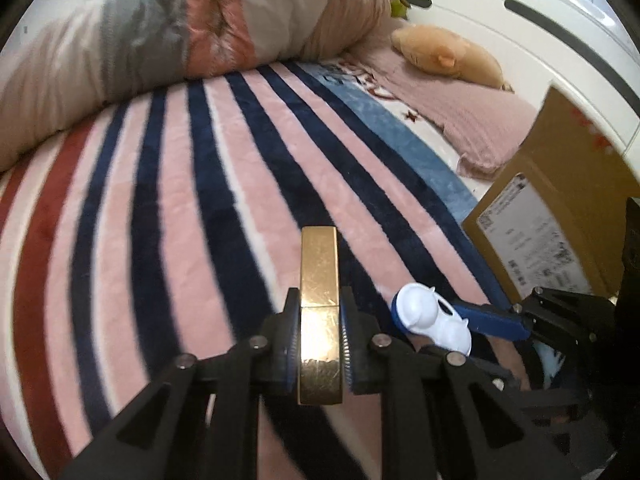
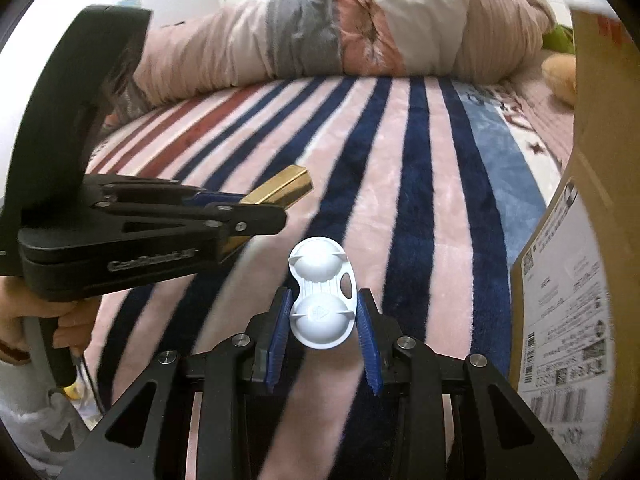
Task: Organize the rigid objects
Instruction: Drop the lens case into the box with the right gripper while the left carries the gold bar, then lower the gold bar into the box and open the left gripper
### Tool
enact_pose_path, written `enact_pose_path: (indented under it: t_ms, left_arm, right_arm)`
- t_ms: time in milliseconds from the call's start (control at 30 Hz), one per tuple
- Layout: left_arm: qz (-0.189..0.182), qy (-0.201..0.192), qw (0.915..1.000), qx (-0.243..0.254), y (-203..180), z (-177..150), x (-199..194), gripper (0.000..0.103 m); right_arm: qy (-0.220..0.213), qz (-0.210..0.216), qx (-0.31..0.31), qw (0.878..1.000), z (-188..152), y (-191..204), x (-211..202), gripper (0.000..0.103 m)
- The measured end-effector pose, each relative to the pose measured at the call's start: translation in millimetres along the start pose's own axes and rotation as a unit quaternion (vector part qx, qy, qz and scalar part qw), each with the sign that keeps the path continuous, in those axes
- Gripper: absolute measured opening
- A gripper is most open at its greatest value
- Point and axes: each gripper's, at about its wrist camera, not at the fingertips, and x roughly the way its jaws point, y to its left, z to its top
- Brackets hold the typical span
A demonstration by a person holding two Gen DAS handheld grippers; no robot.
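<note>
1. Gripping a gold rectangular bar [image 1: 320, 312], the left hand-held gripper [image 1: 320, 332] has both pads pressed against the bar's long sides. The bar projects forward past the fingertips and sits clear of the bedding below it.
2. In the right wrist view the same left hand-held gripper [image 2: 256, 204] enters from the left, with the gold rectangular bar [image 2: 286, 188] sticking out of its tip. A person's hand [image 2: 70, 324] wraps its handle at the lower left.
3. The right hand-held gripper [image 2: 323, 320] holds a white double-dome plastic case [image 2: 323, 292]. Its blue ribbed pads [image 2: 280, 332] bracket the nearer dome on both sides at a moderate spread; contact looks firm on the left, while on the right it is hard to confirm.
4. In the left wrist view the white double-dome plastic case [image 1: 432, 316] shows at the end of the right hand-held gripper [image 1: 460, 320], just beside the left unit's fingers.
5. Both items are held above a striped fleece blanket [image 1: 200, 200] in pink, navy, red and white that covers the bed.
6. A cardboard box [image 2: 592, 240] with a printed shipping label stands at the right edge of the bed, near the right hand-held gripper.
7. A rolled quilt [image 1: 180, 40] in pink, grey and beige lies along the far side of the blanket.
8. A tan plush toy [image 1: 448, 54] rests on a pink pillow [image 1: 460, 120] at the far right corner, well apart from both units.
</note>
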Motion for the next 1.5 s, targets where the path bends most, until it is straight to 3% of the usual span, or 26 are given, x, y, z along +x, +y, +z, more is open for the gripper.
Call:
enact_pose_path:
  t_ms: [400, 700, 833, 1000, 1233, 1500]
  left_arm:
    - [0.008, -0.092, 0.9957, -0.007, -16, -20, -122, 0.015]
    - [-0.029, -0.133, 0.99, 0.037, -75, 2, -154, 0.015]
    - [-0.051, -0.13, 0.9886, 0.056, -107, 17, -150, 0.015]
    - [-0.067, -0.115, 0.9871, 0.088, -149, 38, -134, 0.015]
    - [-0.076, -0.103, 0.9851, 0.115, -182, 55, -121, 0.015]
    - [-0.078, -0.091, 0.985, 0.124, -186, 59, -118, 0.015]
  right_arm:
    - [-0.108, 0.015, -0.041, 0.993, 12, 28, -102, 0.028]
    - [-0.186, -0.037, -0.005, 0.982, 18, -28, -178, 0.028]
    - [-0.17, -0.086, 0.027, 0.981, 9, -77, -191, 0.028]
    - [-0.107, -0.126, 0.057, 0.985, -7, -131, -175, 0.028]
    - [-0.078, -0.118, 0.049, 0.989, -19, -150, -162, 0.028]
    - [-0.092, -0.107, 0.068, 0.988, -22, -156, -166, 0.028]
